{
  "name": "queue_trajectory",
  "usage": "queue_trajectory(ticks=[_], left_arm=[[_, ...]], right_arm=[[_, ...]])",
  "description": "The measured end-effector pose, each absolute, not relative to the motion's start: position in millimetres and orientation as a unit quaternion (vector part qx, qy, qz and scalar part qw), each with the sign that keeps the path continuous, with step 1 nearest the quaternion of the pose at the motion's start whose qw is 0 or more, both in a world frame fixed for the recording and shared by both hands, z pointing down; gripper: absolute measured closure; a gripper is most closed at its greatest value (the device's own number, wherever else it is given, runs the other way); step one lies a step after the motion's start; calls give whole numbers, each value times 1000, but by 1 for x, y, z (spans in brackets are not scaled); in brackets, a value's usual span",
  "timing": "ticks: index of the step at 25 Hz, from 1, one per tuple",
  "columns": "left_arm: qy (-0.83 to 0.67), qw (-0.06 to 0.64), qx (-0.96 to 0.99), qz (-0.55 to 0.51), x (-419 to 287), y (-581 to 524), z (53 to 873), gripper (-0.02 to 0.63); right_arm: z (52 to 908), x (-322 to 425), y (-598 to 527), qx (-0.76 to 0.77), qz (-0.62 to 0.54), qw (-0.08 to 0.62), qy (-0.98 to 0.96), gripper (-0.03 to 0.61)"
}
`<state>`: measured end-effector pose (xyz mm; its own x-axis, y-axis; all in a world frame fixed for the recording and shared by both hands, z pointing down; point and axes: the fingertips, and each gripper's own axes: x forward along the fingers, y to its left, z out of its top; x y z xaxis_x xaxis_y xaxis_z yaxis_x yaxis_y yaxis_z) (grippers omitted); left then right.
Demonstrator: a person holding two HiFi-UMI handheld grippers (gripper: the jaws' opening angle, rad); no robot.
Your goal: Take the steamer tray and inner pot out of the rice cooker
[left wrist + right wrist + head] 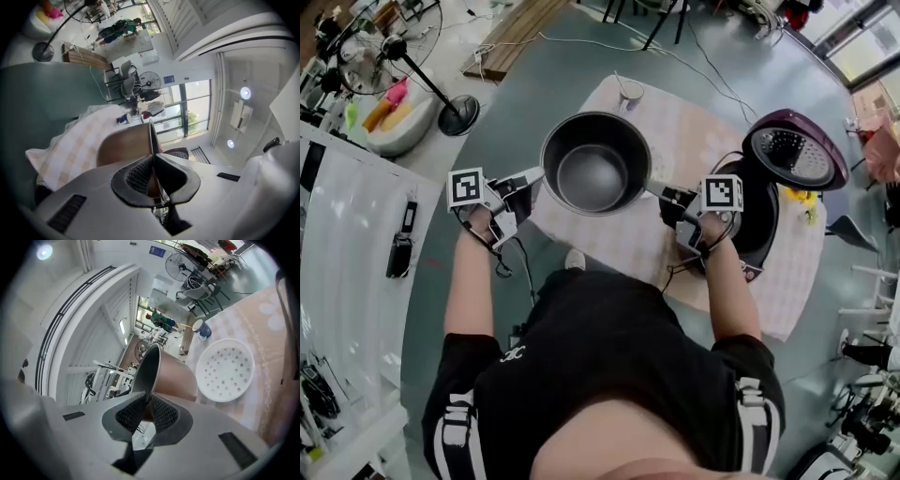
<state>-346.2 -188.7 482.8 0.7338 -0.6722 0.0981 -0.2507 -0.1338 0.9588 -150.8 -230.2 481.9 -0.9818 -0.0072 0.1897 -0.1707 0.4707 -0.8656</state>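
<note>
**Two grippers hold the inner pot clear of the rice cooker**

Both grippers pinch the rim of the empty inner pot from opposite sides, so its weight is shared and it stays level. The left gripper has its jaws closed thin on the rim's near-left edge. The right gripper is clamped on the edge facing the rice cooker, with the metal wall between its ribbed pads. Such narrow grips on a thin rim probably explain the use of both hands, since a single pinch would let the pot tip.

The pot hangs just left of the rice cooker, above the counter with its checked cloth. The cooker's lid stands open behind its body, leaving the way out clear.

The white perforated steamer tray lies flat on the cloth outside the cooker, near a cup. It seems to be already dealt with, and the pot looks to be the last item needing a resting place.
</note>
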Motion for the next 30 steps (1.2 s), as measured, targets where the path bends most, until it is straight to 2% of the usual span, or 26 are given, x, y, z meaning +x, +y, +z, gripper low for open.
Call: queue_trajectory(ticks=[5, 10, 12, 16, 23, 30], left_arm=[[-335, 594, 711, -171, -363, -176, 527, 599], [-334, 612, 696, -171, -380, -167, 556, 600], [-331, 621, 690, -170, -382, -164, 569, 600], [-318, 624, 691, -181, -387, -163, 584, 600], [-343, 621, 692, -133, -395, -162, 597, 603], [-324, 613, 704, -151, -400, -156, 594, 601]], right_arm=[[525, -159, -229, 91, 509, 124, -847, 545], [550, -178, -218, 99, 533, 131, -830, 545], [570, -169, -218, 138, 532, 162, -819, 545], [579, -179, -215, 131, 540, 135, -821, 545], [580, -187, -210, 154, 521, 143, -828, 546], [590, -192, -200, 156, 529, 142, -822, 545]])
